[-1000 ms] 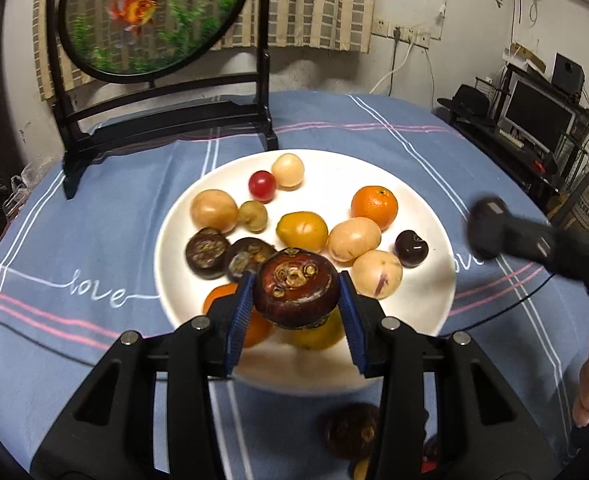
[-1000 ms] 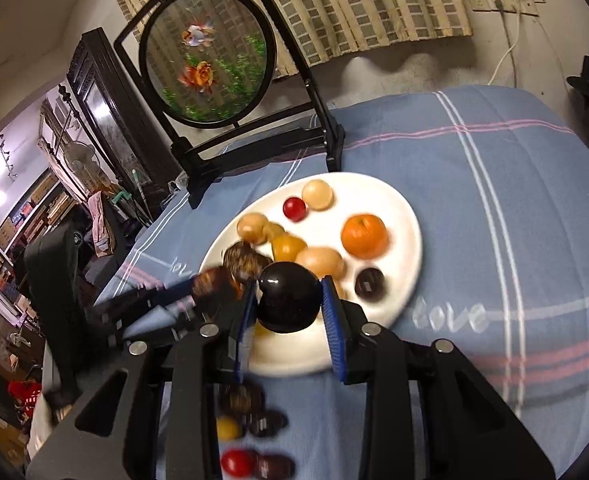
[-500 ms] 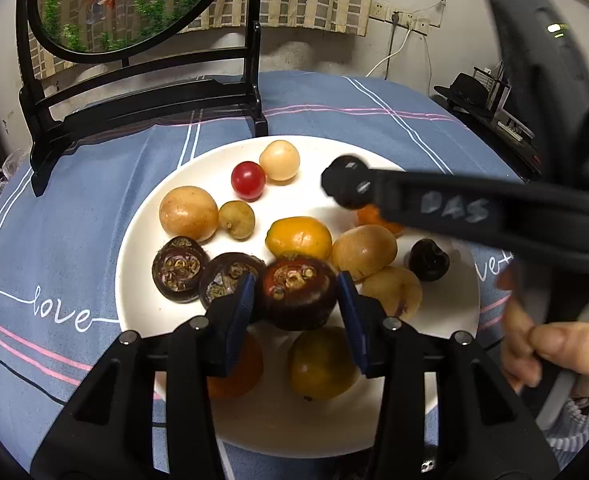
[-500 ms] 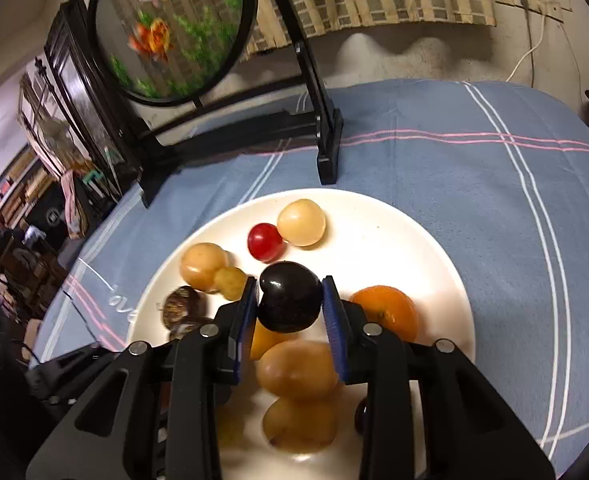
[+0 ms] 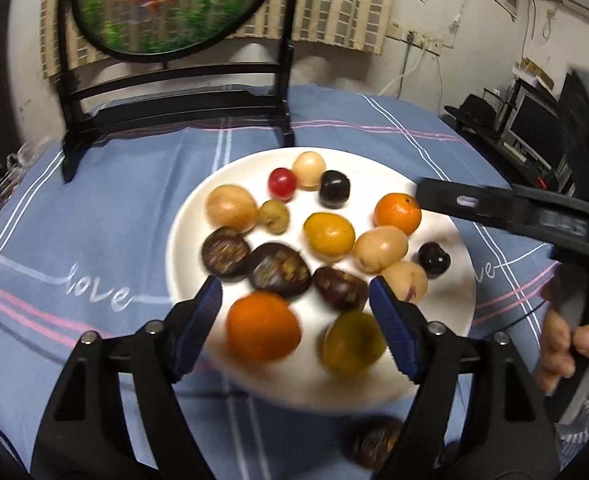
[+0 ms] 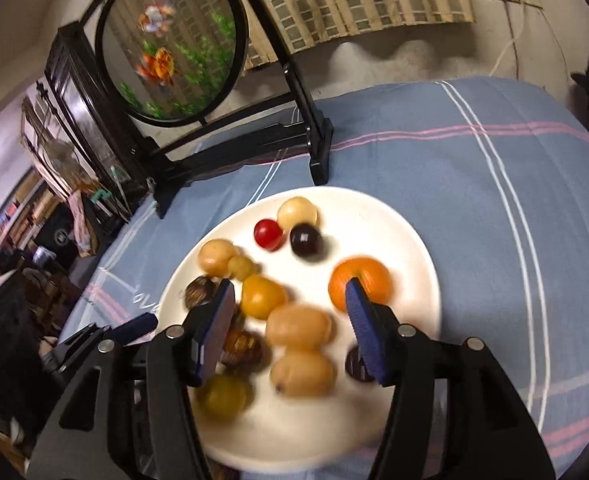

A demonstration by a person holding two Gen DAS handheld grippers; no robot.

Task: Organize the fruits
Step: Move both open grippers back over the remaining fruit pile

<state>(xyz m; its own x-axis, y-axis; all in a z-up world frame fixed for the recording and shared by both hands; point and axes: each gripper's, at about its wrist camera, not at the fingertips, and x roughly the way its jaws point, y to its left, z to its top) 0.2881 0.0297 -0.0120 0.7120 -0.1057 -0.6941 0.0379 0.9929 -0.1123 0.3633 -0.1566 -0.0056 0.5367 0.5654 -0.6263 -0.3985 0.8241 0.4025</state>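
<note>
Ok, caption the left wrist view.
Left gripper opening over a white plate of mixed fruits on blue tablecloth.

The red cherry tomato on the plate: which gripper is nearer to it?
Right. The right gripper sits mid-plate, a few fruits short of the red cherry tomato; the left gripper hangs back over the near rim.

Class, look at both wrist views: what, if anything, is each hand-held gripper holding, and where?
Nothing. The left hand-held gripper and right hand-held gripper are both opening, empty, above the round white plate.

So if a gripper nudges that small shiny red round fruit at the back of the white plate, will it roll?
Probably. The small shiny red round fruit looks nearly spherical and glossy, so it likely rolls and may slip between fingers. The smooth white plate offers little to stop it, though neighbouring fruits might.
</note>
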